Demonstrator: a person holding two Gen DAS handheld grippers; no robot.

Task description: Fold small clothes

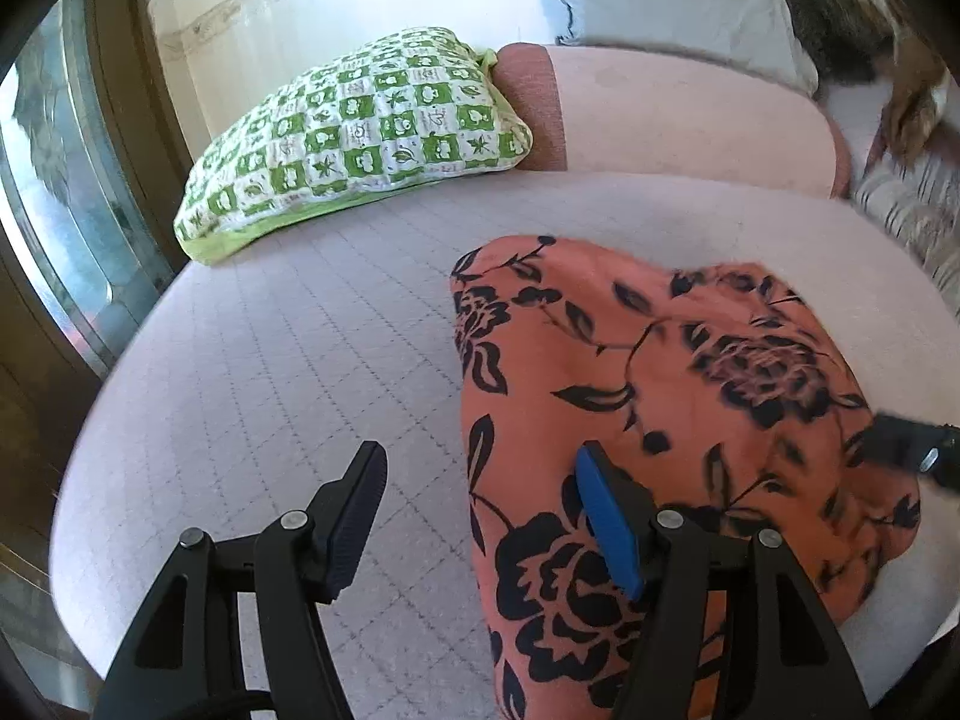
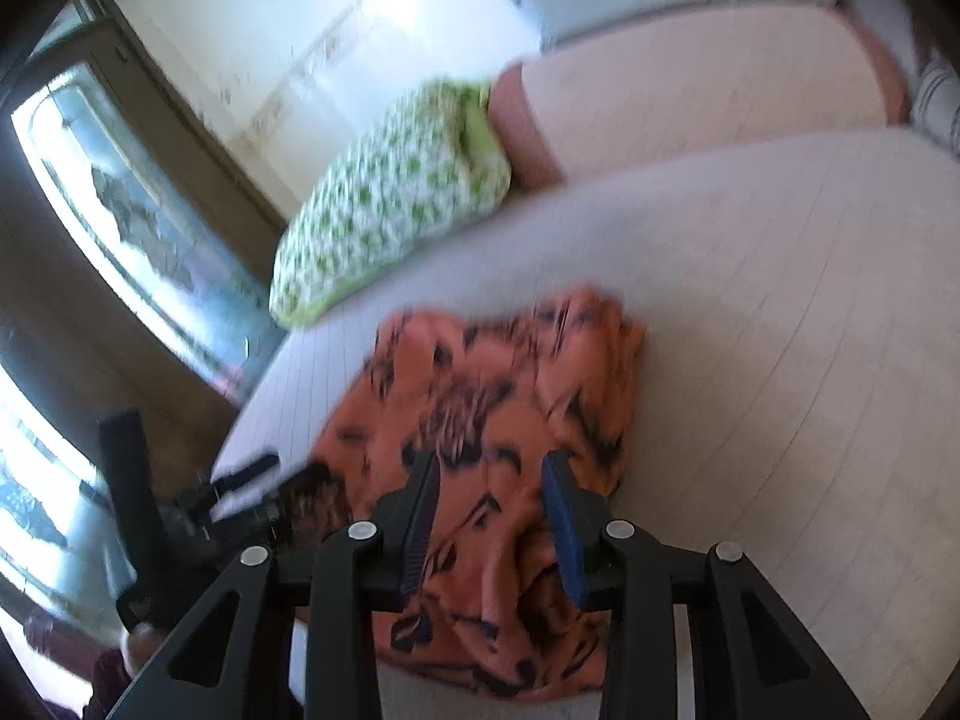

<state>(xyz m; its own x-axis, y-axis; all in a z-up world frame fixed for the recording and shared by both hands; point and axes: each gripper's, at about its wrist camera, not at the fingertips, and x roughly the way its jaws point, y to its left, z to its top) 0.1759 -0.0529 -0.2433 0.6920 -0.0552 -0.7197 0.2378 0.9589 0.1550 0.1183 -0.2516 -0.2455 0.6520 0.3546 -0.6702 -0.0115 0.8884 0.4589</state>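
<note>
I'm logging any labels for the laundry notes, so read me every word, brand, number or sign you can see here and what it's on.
None can be read.
Green-and-white checked pillow: its squares carry small leaf and fruit pictures with tiny marks, too small to read.
Orange floral garment: black flower print only, no tag visible.
Grippers: no markings visible.

The garment (image 1: pixel 660 420) lies on the bed (image 1: pixel 300 390), near its front edge. A pillow (image 1: pixel 360 132) sits at the far left corner, with a bolster (image 1: pixel 660 114) just beside it along the far edge. The left tongs (image 1: pixel 480 516) straddle the garment's left edge; the right tongs (image 2: pixel 489 516) hang over its front part.
</note>
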